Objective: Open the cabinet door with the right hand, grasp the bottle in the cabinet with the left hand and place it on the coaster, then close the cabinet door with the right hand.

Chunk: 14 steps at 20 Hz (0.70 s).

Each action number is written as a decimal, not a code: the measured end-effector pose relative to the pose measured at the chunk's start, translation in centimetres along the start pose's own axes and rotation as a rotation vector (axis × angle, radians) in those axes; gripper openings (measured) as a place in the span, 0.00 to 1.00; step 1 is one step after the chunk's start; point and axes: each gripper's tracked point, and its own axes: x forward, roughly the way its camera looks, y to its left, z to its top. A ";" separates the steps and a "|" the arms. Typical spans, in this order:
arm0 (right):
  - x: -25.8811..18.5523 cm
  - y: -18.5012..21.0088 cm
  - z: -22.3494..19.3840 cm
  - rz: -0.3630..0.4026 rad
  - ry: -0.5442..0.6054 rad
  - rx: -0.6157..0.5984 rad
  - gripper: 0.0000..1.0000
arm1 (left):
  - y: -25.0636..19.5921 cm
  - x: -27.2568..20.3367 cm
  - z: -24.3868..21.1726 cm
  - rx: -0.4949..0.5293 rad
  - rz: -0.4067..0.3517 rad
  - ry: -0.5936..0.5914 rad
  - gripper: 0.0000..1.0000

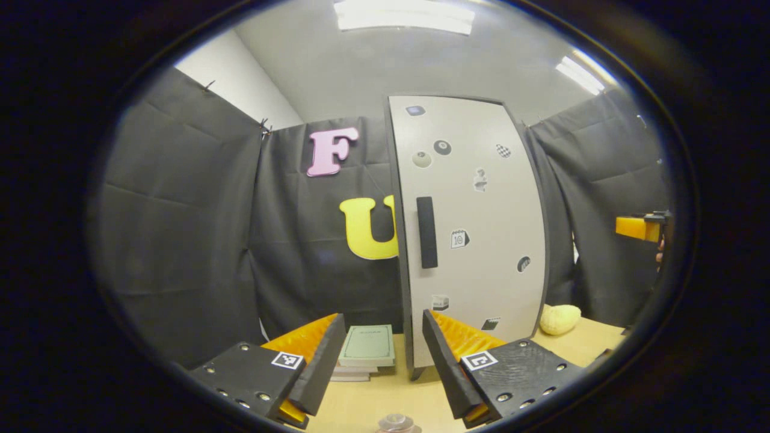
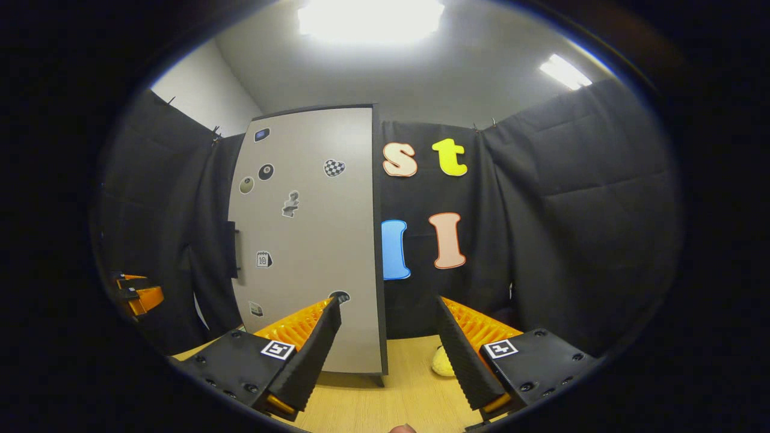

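Note:
A tall pale cabinet [image 1: 475, 228] with stickers stands on the wooden table, its door shut and a dark vertical handle [image 1: 426, 232] near the door's left edge. My left gripper [image 1: 376, 367] is open in front of it, fingers pointing at the door's lower left corner. A small clear round object [image 1: 397, 423], perhaps the coaster, lies on the table just below the fingers. In the right gripper view the cabinet [image 2: 307, 240] stands left of centre, its handle [image 2: 231, 249] at its left edge. My right gripper [image 2: 388, 355] is open and holds nothing, aimed at the cabinet's right edge.
A stack of thin books [image 1: 367, 352] lies on the table [image 1: 385, 397] left of the cabinet. A pale yellow soft object [image 1: 559, 319] rests to the cabinet's right, also the yellow object [image 2: 442, 361]. The other gripper shows at the edges [image 1: 640, 228] [image 2: 138, 294]. Black cloth walls surround the booth.

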 end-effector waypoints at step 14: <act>-1.1 -2.3 -1.8 -0.023 0.010 -0.041 0.98 | -0.7 -0.5 -0.3 0.013 0.025 0.021 0.77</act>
